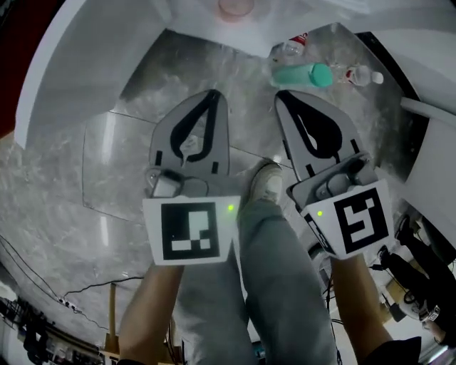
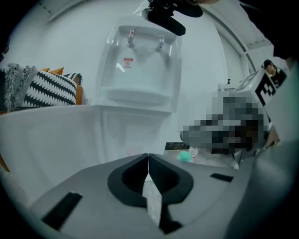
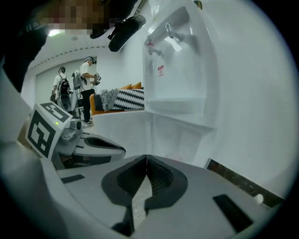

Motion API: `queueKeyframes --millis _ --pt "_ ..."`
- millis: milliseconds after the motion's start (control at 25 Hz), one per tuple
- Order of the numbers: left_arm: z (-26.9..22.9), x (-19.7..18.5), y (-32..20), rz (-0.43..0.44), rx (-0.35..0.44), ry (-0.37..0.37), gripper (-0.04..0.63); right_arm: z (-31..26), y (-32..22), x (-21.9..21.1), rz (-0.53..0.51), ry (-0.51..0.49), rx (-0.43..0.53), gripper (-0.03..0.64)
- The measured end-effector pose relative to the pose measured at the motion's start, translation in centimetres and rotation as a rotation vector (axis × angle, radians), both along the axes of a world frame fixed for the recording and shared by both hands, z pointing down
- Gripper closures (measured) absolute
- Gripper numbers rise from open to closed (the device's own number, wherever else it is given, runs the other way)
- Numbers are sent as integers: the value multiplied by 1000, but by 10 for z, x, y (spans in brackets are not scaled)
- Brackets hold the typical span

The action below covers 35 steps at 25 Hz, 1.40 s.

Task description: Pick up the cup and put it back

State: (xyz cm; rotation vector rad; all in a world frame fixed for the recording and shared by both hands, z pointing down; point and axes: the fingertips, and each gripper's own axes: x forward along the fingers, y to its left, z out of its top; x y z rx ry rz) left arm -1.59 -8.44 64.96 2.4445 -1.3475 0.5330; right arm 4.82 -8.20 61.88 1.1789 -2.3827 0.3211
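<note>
Standing at a white desk [image 1: 78,71], a person holds the left gripper [image 1: 212,94] and right gripper [image 1: 280,95] low over the marble floor [image 1: 121,164], fingers [image 1: 221,125] pressed together on nothing, seemingly poised to reach for the pink cup [image 1: 235,7] on the desk ahead.

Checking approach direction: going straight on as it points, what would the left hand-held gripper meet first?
The left hand-held gripper would likely first meet the white lower front of the water dispenser; depth is unclear.

Grey marble-look floor [image 1: 107,164], glossy. Green bottle [image 1: 303,75] lies on its side w/ a clear bottle [image 1: 291,47] & a second clear bottle [image 1: 360,74] just beside it. Black cable [image 1: 85,289] at lower left.
</note>
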Motion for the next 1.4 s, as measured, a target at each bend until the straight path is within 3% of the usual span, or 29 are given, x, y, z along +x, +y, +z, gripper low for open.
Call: queueKeyframes --millis 240,360,480,600,680,840,880,960,1080,1240,1400 --pt "99 15 -28 81 78 -25 581 102 -6 33 -86 60 13 606" --pt "128 20 -52 65 129 29 581 132 -13 42 -87 30 74 606" --pt "154 24 -67 95 128 58 581 161 -14 45 -82 4 96 606" --pt "173 30 -91 185 172 0 581 185 -23 48 -9 -111 42 606" --pt "171 32 -106 181 225 1 581 180 -31 47 41 -215 39 606" --pt "172 33 -113 159 222 14 581 163 -35 38 36 -269 58 606" --pt "173 34 -114 166 214 14 570 159 -35 35 25 -272 62 606" --pt "178 34 -121 186 226 4 408 155 -37 31 5 -255 77 606" --pt "190 34 -138 196 221 -22 292 156 -34 31 -19 -198 79 606" --pt "191 48 -164 215 238 -36 262 157 -30 29 -37 -209 80 606" --pt "193 59 -188 206 240 -24 255 164 -25 30 -42 -152 63 606"
